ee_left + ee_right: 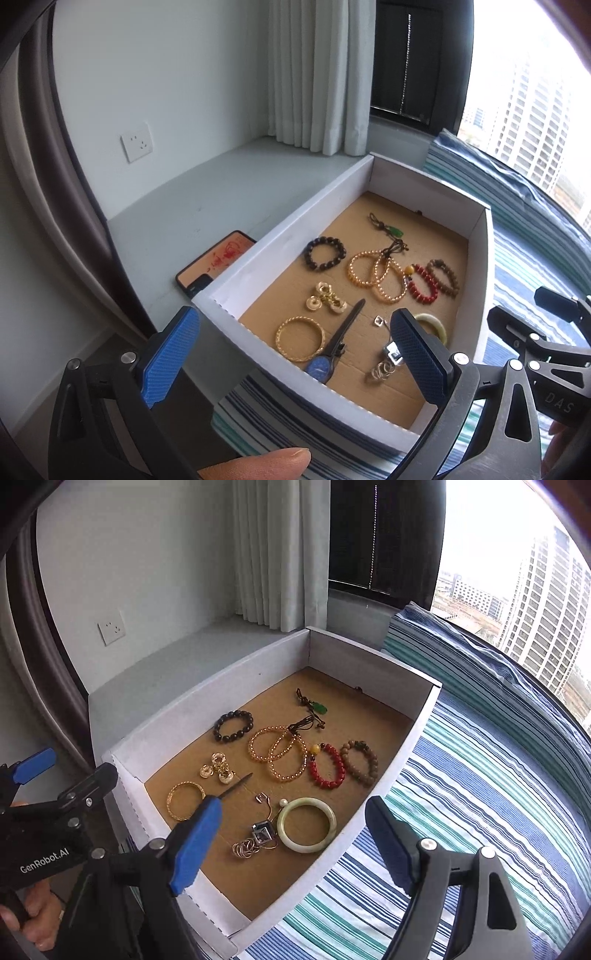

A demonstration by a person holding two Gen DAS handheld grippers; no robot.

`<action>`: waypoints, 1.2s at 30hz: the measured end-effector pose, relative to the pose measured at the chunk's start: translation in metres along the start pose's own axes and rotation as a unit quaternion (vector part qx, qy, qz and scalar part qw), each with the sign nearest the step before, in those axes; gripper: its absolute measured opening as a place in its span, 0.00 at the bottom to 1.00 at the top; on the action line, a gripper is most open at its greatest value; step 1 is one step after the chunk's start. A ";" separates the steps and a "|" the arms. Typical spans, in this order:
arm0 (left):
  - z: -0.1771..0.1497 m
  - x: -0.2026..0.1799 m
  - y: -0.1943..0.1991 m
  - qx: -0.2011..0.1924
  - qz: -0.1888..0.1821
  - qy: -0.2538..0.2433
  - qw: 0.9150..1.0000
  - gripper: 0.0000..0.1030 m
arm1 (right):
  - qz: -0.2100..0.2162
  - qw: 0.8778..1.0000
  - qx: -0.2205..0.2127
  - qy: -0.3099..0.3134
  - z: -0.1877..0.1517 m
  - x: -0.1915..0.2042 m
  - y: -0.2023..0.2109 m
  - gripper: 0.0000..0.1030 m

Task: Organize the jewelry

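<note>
We assess progress from the contents of the white box (373, 664), which sits on a striped bedcover (480, 794) beside a grey ledge (207, 184).

1. Done so far, as we judge it: all jewelry in view lies inside the box on its brown floor. Nothing lies on the bedcover or the ledge except a phone (214, 264) just outside the box wall at 9 o'clock.
2. Layout, read from the right wrist view with the box centre as the dial:
   - dark bead bracelet (233, 725) at 10 o'clock;
   - green pendant (318, 707) at 12 o'clock;
   - amber bead loops (279, 753) near centre;
   - red bracelet (328, 770) and brown bracelet (360, 762) touching at 3 o'clock;
   - gold bangle (184, 799) at 8 o'clock;
   - jade bangle (306, 823) and thin rings (243, 849) at 6 o'clock.
3. Left to do, in our judgement: the pieces lie loose, some overlapping. Sorting by kind appears incomplete.
4. Tool state: the left tool (291, 354) has its jaws apart and holds nothing. The right tool (291, 849) also stands wide apart and empty, above the near end of the box.
</note>
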State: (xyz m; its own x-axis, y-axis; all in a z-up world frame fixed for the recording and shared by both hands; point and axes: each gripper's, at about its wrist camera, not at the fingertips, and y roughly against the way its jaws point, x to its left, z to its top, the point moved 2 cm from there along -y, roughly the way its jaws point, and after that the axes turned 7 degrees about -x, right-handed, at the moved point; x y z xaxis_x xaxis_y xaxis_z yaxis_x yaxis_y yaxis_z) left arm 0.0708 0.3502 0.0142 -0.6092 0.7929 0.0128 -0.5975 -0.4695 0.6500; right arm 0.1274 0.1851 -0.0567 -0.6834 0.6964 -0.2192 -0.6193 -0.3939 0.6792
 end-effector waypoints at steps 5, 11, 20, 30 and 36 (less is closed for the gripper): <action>0.007 0.006 0.007 -0.001 0.003 0.012 1.000 1.00 | -0.004 1.000 -0.006 0.001 0.006 0.002 0.009 0.79; 0.010 0.006 0.012 -0.002 0.003 0.014 1.000 1.00 | -0.009 1.000 -0.014 0.009 0.011 0.005 0.017 0.79; 0.009 -0.001 0.011 -0.008 0.018 -0.004 1.000 1.00 | -0.008 1.000 -0.010 0.009 0.010 0.006 0.015 0.79; 0.009 -0.002 0.009 -0.006 0.021 -0.004 1.000 1.00 | -0.010 1.000 -0.009 0.007 0.010 0.005 0.014 0.79; 0.008 -0.003 0.007 -0.005 0.022 -0.007 1.000 1.00 | -0.013 1.000 -0.006 0.011 0.008 0.005 0.010 0.79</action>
State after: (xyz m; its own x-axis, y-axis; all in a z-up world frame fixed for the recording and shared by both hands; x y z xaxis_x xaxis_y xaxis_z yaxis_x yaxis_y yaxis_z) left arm 0.0731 0.3476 0.0245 -0.6278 0.7767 0.0515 -0.5756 -0.5078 0.6409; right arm 0.1207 0.1894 -0.0451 -0.6754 0.6933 -0.2512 -0.6407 -0.3831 0.6654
